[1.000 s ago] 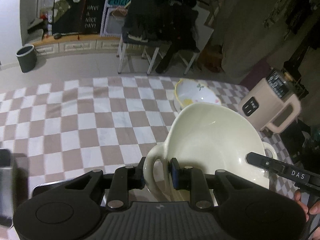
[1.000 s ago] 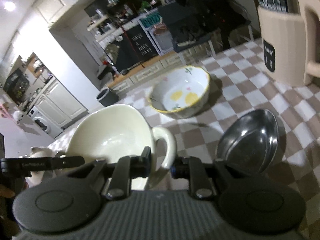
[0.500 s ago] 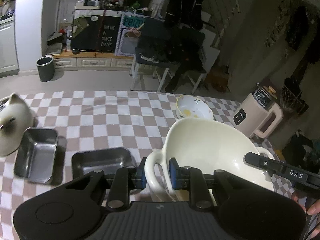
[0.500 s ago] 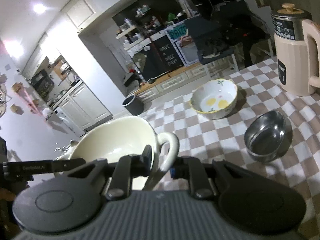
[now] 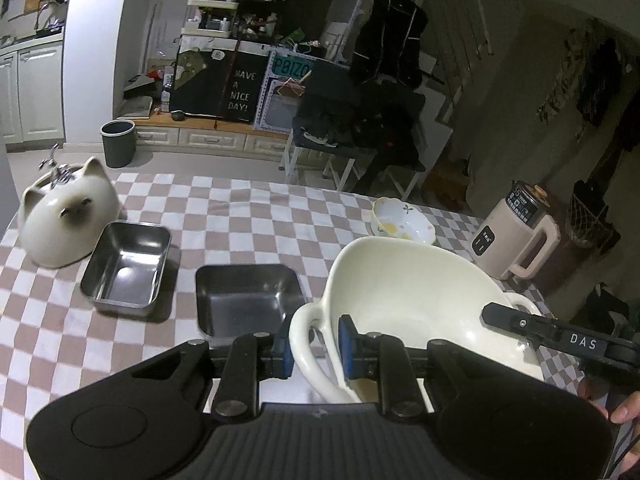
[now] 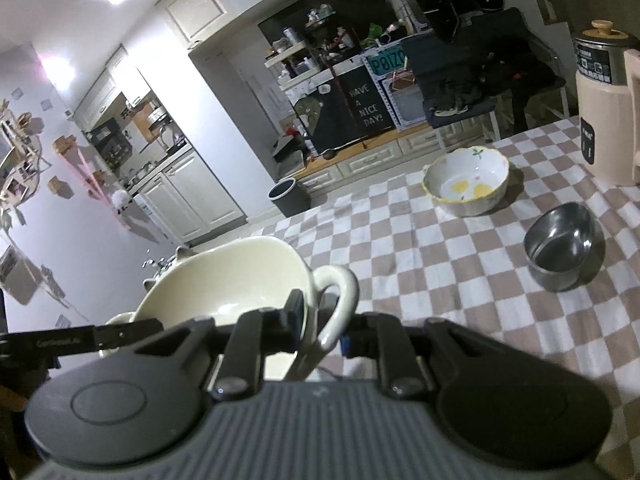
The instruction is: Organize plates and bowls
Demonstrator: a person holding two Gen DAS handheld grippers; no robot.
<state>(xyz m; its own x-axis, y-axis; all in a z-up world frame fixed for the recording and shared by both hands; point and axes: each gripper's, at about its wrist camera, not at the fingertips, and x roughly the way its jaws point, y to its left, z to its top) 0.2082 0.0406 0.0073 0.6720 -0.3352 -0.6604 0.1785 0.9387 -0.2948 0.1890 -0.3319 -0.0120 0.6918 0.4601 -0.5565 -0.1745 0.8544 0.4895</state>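
Note:
A large cream two-handled bowl [image 5: 404, 292] is held high above the checked table. My left gripper [image 5: 314, 346] is shut on its left handle [image 5: 304, 344]. My right gripper [image 6: 320, 330] is shut on its right handle [image 6: 338, 304]; the bowl also shows in the right wrist view [image 6: 232, 280]. A flowered bowl [image 5: 402, 222] sits at the table's far side, also in the right wrist view [image 6: 466, 184]. A round steel bowl [image 6: 560, 248] stands nearer on the right.
Two square steel trays [image 5: 126, 264] [image 5: 248, 300] lie on the checked tablecloth [image 5: 240, 224]. A white cat-shaped pot [image 5: 66, 220] stands at the far left. A beige kettle [image 5: 516, 236] stands at the right edge. A chair with dark clothes [image 5: 360, 128] is beyond the table.
Both grippers have risen with the cream bowl, so more of the table shows: the trays and the cat pot have come into view. Both grips are unchanged.

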